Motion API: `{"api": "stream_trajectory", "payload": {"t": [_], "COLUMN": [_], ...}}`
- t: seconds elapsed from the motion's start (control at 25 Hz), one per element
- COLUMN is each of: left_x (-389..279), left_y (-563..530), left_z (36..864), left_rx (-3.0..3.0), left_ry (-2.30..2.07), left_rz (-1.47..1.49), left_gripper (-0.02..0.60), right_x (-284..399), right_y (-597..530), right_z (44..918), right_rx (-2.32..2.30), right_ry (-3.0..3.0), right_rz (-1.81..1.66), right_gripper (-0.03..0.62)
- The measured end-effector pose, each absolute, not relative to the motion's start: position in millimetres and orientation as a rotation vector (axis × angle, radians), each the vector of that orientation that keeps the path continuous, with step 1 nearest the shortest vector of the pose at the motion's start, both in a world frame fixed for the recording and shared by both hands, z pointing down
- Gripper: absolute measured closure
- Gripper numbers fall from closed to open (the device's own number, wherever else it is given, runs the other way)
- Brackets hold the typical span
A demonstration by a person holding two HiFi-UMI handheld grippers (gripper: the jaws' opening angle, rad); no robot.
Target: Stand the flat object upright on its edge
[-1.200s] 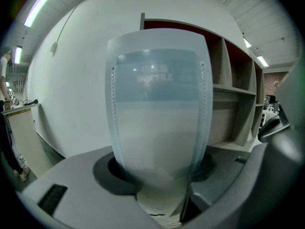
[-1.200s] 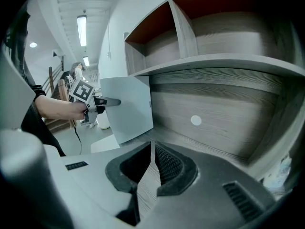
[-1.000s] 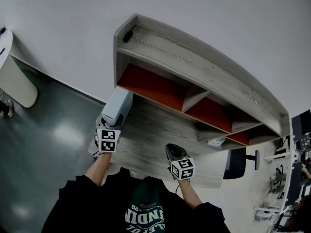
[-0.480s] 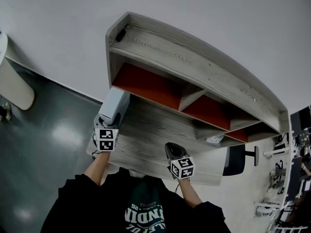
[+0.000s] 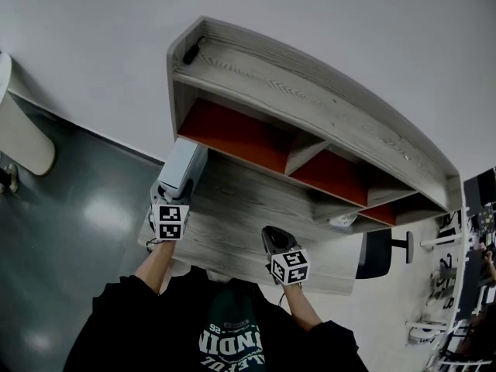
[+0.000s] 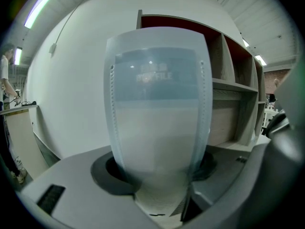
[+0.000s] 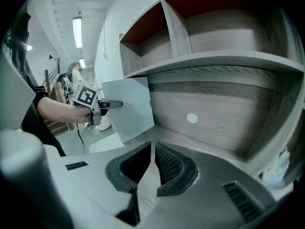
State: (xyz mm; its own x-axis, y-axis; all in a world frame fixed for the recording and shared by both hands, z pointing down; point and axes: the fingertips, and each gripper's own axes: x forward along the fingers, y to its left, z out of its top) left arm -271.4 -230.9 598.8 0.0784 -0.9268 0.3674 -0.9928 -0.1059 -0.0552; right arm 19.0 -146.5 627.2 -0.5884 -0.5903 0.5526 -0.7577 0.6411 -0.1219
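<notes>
The translucent pale blue-grey plastic box file (image 5: 183, 167) stands upright on its narrow edge at the 9 o'clock rim of the grey wood-grain worktop (image 5: 240, 217). The left claw (image 5: 172, 197) has just been opening and is released, with the file between its jaws. Bare worktop stretches towards 3 o'clock. The right claw (image 5: 273, 239), clenched and empty, sits at 6 o'clock, below the red-backed wooden shelf unit (image 5: 310, 122).

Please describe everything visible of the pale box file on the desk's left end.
The box file is flat, pale grey-blue, seemingly plastic, with dotted seams along both spine edges and faint lettering near the top. It stands upright on the left end of the wooden desk. Its spine sits between the jaws of the left gripper, which have just been opening; whether they press it is unclear.
</notes>
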Motion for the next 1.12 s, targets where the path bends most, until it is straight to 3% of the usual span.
{"api": "stream_trajectory", "payload": {"t": [0.44,1.12], "left_x": [-267,-271], "left_y": [-225,-167], "left_z": [605,591], "left_rx": [2.179,2.180], "left_ry": [-1.898,-1.913], "left_rz": [0.496,0.471], "left_gripper": [0.236,0.236], "right_x": [24,19], "right_y": [-139,-118], "right_z": [626,595], "right_rx": [1.082,1.146], "right_ry": [-2.400,-2.478], "right_rz": [0.489,0.431], "right_gripper": [0.543,0.551]}}
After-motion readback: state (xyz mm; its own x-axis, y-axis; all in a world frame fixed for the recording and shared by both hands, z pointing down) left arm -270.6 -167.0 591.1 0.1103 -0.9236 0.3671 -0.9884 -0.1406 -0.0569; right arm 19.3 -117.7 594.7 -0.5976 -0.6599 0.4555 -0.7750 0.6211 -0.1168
